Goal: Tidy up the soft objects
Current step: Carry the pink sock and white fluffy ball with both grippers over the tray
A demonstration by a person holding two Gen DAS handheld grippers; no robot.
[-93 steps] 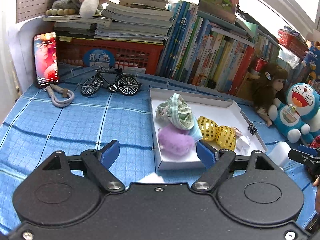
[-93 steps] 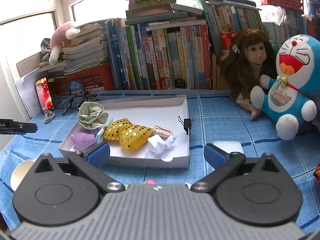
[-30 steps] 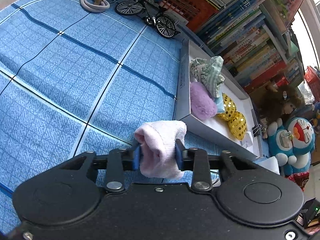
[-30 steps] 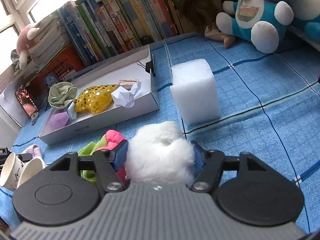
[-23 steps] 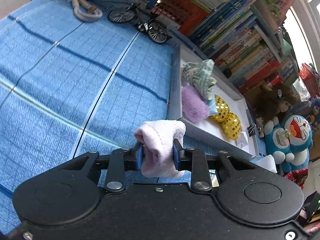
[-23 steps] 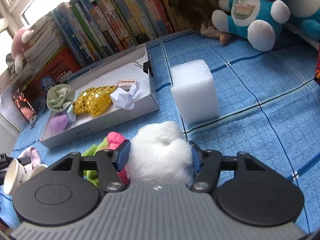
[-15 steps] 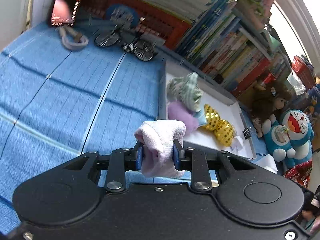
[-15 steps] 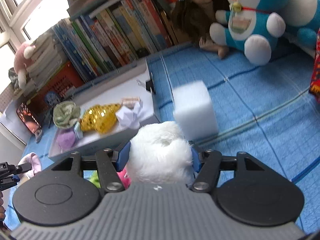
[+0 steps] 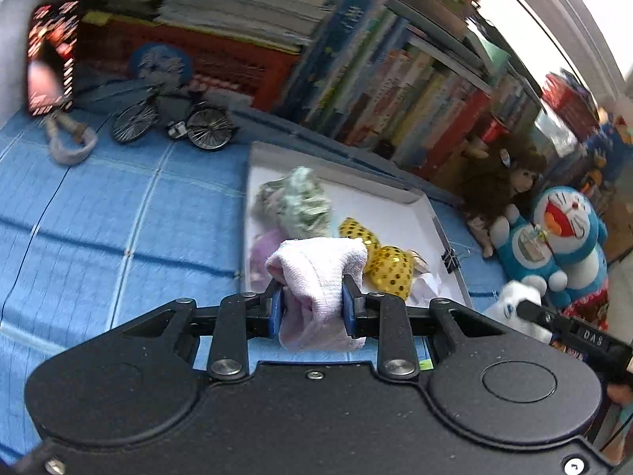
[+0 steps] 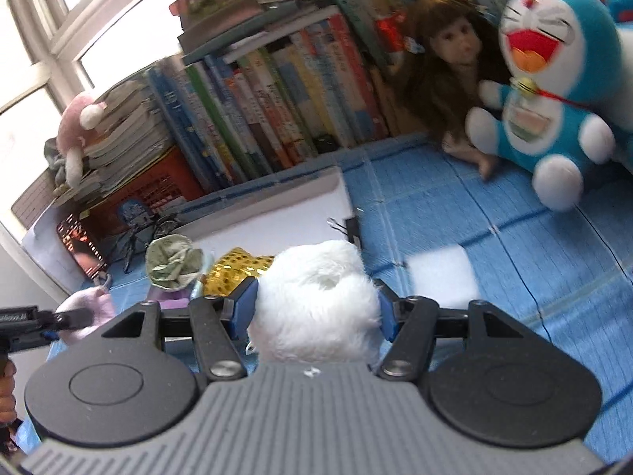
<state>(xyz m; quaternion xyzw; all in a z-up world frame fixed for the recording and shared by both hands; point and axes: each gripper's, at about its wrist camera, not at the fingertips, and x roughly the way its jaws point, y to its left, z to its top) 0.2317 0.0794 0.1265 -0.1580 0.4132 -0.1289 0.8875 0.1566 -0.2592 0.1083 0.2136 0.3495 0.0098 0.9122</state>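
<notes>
My left gripper [image 9: 312, 308] is shut on a pale pink sock [image 9: 316, 277] and holds it above the near edge of the white tray [image 9: 395, 213]. The tray holds a green-striped cloth [image 9: 300, 202], a purple puff [image 9: 263, 249] and gold sequin pieces [image 9: 383, 261]. My right gripper [image 10: 316, 308] is shut on a fluffy white plush [image 10: 316, 301], raised just in front of the tray [image 10: 285, 213]. The same plush [image 9: 514, 297] also shows at the right of the left wrist view. The pink sock [image 10: 87, 304] shows at the left of the right wrist view.
A white foam block [image 10: 441, 277] stands on the blue cloth right of the tray. A Doraemon plush [image 10: 550, 91] and a doll [image 10: 451, 67] sit at the back right. Books [image 10: 277, 99], a red crate [image 9: 205, 67], a phone [image 9: 51, 59] and a toy bicycle [image 9: 174, 118] line the back.
Both grippers have risen and tilted up toward the tray, each keeping its load. The tray now lies straight ahead of both.
</notes>
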